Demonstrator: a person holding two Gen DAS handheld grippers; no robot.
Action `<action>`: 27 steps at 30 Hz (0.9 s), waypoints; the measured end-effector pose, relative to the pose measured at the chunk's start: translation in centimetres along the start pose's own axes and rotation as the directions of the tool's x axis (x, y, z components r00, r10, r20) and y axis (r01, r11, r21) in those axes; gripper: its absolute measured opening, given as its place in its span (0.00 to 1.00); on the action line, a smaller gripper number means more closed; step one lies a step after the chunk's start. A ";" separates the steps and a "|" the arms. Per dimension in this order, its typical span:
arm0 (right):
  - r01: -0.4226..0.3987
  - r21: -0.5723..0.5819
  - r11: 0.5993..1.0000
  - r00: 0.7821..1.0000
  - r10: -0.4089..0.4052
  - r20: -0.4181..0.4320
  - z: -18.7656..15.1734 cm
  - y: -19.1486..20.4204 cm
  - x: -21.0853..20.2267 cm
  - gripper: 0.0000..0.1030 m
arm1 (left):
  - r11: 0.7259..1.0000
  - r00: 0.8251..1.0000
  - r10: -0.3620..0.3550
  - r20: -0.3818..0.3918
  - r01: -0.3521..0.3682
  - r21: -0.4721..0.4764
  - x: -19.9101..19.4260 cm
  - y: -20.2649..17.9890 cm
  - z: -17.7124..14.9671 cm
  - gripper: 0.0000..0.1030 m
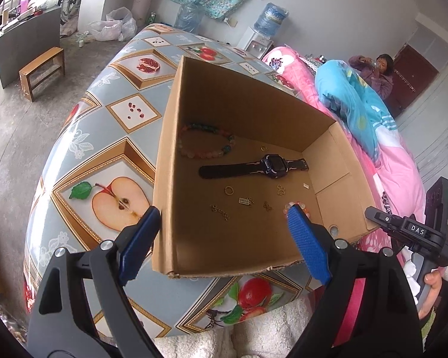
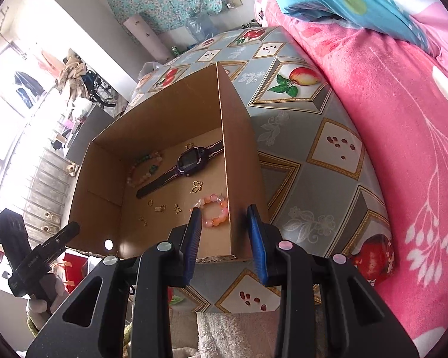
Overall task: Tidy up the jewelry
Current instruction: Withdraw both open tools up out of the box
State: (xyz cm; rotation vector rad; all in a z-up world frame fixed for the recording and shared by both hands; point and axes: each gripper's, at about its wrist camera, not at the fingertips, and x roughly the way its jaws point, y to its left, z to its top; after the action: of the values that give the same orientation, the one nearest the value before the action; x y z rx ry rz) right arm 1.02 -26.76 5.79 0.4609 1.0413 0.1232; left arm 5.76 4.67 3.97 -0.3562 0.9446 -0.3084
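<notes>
The left tool [image 1: 221, 217] gapes wide and empty astride the cardboard box [image 1: 254, 104] wall; the right tool [image 2: 224, 217], half-open, grips nothing.

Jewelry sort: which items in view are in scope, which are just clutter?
In scope:
cardboard box
watch
multicolour bead bracelet
pink bead bracelet
gold charms

Clutter:
water dispenser
wooden stool
pink blanket

Watch [image 1: 254, 167], bead bracelets [image 1: 205, 143] and gold charms [image 1: 245, 201] lie inside cardboard box [image 1: 224, 95].

One box [image 1: 242, 101], one watch [image 1: 254, 167], two bracelets [image 1: 206, 144], roughly seven charms [image 1: 229, 191].
</notes>
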 end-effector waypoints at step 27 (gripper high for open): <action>0.053 -0.273 0.961 0.975 0.009 0.222 -10.6 3.6 -4.4 0.61 | 0.956 0.932 0.223 0.286 -0.267 0.124 -7.1 -3.0 -8.6 0.91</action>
State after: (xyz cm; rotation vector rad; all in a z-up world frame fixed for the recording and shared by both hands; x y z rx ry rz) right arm -9.83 -21.61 6.44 0.2015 0.7948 0.1908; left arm -5.58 3.46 5.83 -0.1232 0.6813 -0.1011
